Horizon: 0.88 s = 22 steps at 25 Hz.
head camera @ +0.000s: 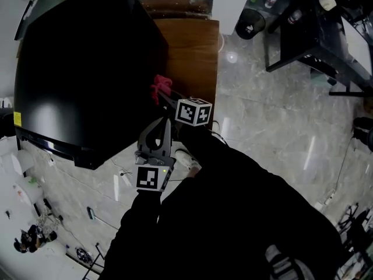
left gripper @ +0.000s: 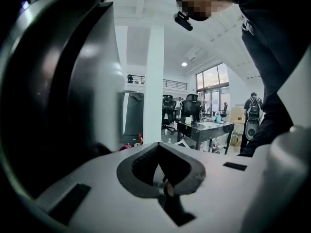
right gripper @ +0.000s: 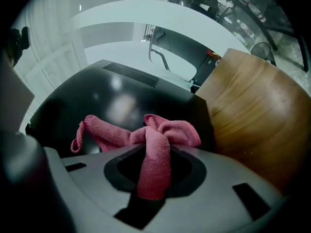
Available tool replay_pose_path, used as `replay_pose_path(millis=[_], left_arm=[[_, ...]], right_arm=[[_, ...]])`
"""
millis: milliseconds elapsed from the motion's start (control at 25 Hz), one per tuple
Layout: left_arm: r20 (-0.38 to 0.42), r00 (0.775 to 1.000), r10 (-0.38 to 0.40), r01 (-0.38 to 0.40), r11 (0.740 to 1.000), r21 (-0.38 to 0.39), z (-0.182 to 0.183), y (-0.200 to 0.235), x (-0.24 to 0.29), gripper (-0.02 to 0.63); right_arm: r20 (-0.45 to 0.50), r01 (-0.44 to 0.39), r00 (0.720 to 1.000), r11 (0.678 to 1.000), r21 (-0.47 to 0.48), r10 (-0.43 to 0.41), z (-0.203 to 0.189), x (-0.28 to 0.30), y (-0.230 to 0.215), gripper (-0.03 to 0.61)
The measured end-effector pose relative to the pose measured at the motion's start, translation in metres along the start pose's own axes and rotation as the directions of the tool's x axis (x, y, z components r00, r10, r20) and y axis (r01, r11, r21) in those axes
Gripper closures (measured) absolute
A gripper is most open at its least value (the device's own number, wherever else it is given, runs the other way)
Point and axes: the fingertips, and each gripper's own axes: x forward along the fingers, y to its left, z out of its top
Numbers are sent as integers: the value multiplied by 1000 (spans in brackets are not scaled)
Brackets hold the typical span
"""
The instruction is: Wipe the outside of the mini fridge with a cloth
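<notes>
Pale glossy floor tiles surrounded the work area, with a wooden cabinet standing just right of the black mini fridge.

Right gripper: jaws clamped on a pink terry cloth. One fold was pinched between them and the loose ends were bunched just ahead of the tips. The bunched end appeared to rest on the fridge's shiny black panel directly ahead, close to the edge nearest the cabinet. Judged purpose: a grip on a single fold leaves a free wad to drag over the panel. A dark vent grille lay further ahead on the same surface.

Left gripper: jaws together with nothing between them. It pointed away from the fridge toward desks and chairs across the room. In the head view it sat just beside and behind the right gripper. Judged purpose: parked idle, clear of the wiping path.

Task status: wiping judged under way on this panel; extent already covered could not be determined.
</notes>
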Motion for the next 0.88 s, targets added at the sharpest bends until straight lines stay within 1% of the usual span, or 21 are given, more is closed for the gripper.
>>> replay_pose_path(millis=[240, 400, 600, 760, 800, 880], left_arm=[[-3, 999, 50, -50, 999, -21, 13, 16, 53, 607], [4, 997, 79, -79, 996, -28, 27, 26, 74, 607], [0, 995, 100, -100, 994, -49, 39, 36, 80, 607], [25, 996, 86, -84, 994, -64, 54, 36, 75, 607], [34, 996, 77, -75, 995, -63, 57, 33, 72, 607], [58, 997, 55, -51, 997, -61, 64, 28, 60, 607]], right_arm=[[-16, 33, 999, 999, -19, -33, 57, 32, -32, 489], [-27, 53, 998, 998, -34, -54, 90, 55, -53, 489], [-17, 94, 995, 994, -48, -95, 125, 77, -70, 491], [-17, 138, 990, 987, -76, -140, 142, 90, -78, 489], [-6, 149, 989, 985, -88, -151, 147, 88, -77, 489], [58, 159, 987, 977, -140, -152, 162, 78, -62, 488]])
